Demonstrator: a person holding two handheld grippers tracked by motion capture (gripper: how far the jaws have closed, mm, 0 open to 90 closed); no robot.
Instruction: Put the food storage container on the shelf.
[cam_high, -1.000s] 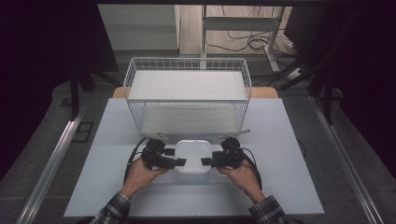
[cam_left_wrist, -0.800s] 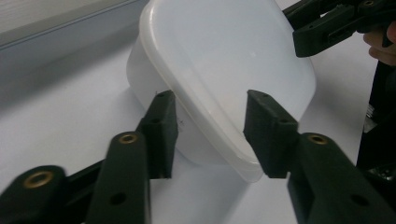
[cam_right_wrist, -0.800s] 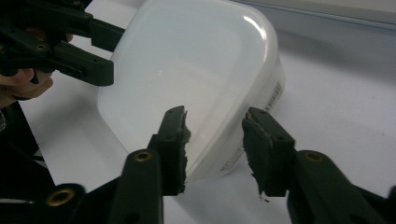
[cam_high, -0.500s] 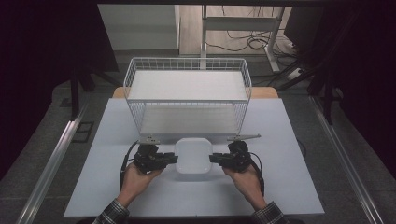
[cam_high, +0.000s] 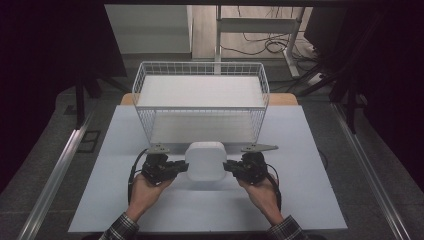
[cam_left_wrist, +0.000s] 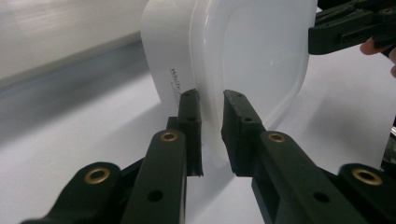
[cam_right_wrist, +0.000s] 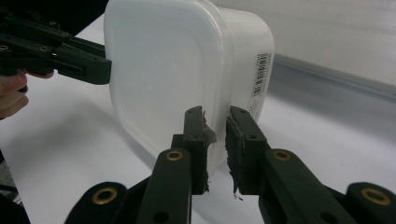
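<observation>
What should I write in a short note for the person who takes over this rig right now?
Left gripper: jaws have just closed on the left rim of the white plastic container.
Right gripper: jaws have just closed on the container's right rim.
Container: held between both grippers, just in front of the wire basket, on the white table.
Done: both grips are on.
Left, probably: lift the container and put it into the basket.

Pale blue-white table top (cam_high: 310, 150) under dim light, wooden board (cam_high: 282, 99) at its far edge, grey floor (cam_high: 60, 120) around, metal rails (cam_high: 55, 175) along both sides, black curtains (cam_high: 50, 45), cables (cam_high: 260, 47) on pale flooring beyond.
</observation>
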